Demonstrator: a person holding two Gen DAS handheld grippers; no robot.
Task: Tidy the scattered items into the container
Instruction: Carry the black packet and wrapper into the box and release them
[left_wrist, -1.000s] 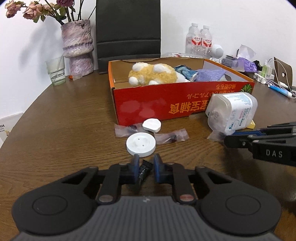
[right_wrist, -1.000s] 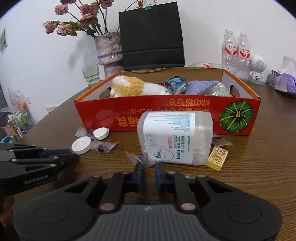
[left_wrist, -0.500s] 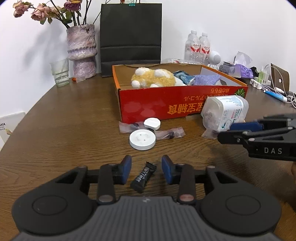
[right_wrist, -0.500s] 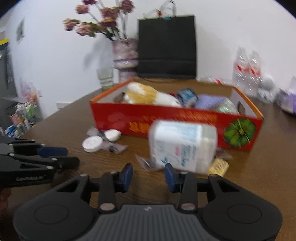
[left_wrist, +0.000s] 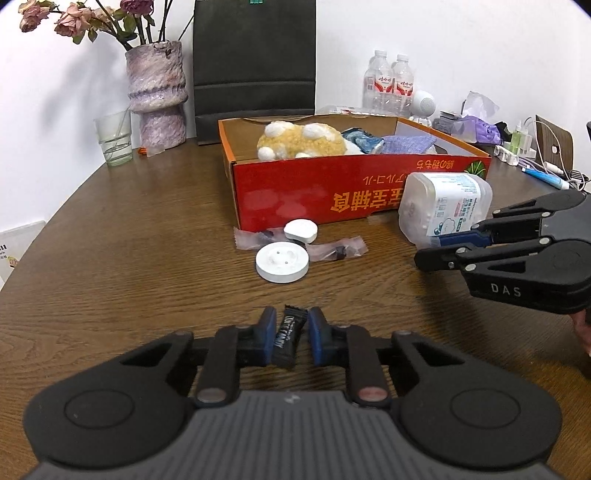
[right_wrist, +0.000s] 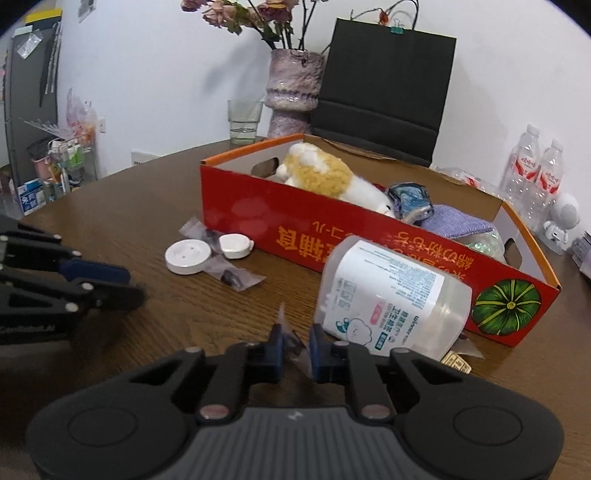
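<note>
A red cardboard box (left_wrist: 354, 184) (right_wrist: 369, 236) holds a plush toy (left_wrist: 301, 142), a blue packet and a purple cloth. My left gripper (left_wrist: 291, 338) is closed around a black candy packet (left_wrist: 289, 338), held above the table. My right gripper (right_wrist: 295, 349) is closed around a clear plastic sachet (right_wrist: 291, 339) and is raised off the table; it also shows in the left wrist view (left_wrist: 432, 254). A clear cotton-swab tub (left_wrist: 443, 210) (right_wrist: 391, 302) lies on its side against the box front. Two white discs (left_wrist: 282, 262) (left_wrist: 300, 229) and clear sachets (left_wrist: 338, 251) lie before the box.
A small yellow packet (right_wrist: 456, 363) lies by the tub. A vase with flowers (left_wrist: 157, 96), a glass (left_wrist: 113, 138) and a black paper bag (left_wrist: 255, 62) stand behind the box. Water bottles (left_wrist: 388, 83) and clutter sit at the back right.
Both grippers opened half a second ago and have closed again. The left now grips the black candy packet; the right grips a clear sachet and has swung left and lifted.
</note>
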